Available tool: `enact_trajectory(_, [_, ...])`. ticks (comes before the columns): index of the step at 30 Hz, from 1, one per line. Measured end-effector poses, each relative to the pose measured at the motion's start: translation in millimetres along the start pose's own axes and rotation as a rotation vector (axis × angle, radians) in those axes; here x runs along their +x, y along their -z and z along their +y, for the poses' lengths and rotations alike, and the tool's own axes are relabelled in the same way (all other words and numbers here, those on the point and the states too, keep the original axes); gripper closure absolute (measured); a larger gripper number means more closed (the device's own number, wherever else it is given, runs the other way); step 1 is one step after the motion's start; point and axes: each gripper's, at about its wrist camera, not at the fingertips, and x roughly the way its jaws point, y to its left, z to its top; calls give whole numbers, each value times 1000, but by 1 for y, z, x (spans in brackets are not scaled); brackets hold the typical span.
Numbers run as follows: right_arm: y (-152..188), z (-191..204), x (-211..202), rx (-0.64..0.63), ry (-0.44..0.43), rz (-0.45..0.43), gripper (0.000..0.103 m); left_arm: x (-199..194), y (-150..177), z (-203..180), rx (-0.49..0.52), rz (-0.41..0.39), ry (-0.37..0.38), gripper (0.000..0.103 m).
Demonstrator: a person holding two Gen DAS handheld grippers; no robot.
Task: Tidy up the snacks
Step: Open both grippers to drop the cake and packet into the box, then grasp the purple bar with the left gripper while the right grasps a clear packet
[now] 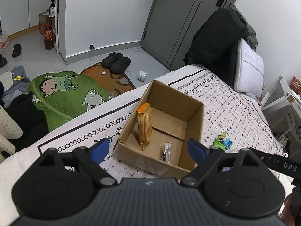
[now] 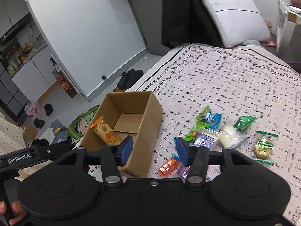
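Both the left hand-held gripper [image 1: 148, 150] and right hand-held gripper [image 2: 154, 148] hung open and empty over the bed [image 2: 235, 79], where the box [image 1: 194, 111] held two snacks while a pile [image 2: 216, 131] lay unsorted beside it.

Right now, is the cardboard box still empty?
No, the cardboard box holds an orange cracker packet and a small clear wrapped item.

Left hand-held gripper [image 1: 148, 150] spread wide, empty; right hand-held gripper [image 2: 154, 148] parted, empty.
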Motion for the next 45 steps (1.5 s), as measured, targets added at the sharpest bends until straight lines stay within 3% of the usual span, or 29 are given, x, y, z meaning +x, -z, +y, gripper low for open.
enact_trajectory(19, [28,-66,-54,2,31,-20,36,-30,44,-52,102,-11,20,9])
enact_trajectory(31, [35,-100,-59,-20,15,-23,31,-22,67,-95,151,9,29,9])
enact_trajectory(45, [61,-140,-44,19,-36,6,28,-11,88,-116,148,5,-2,9])
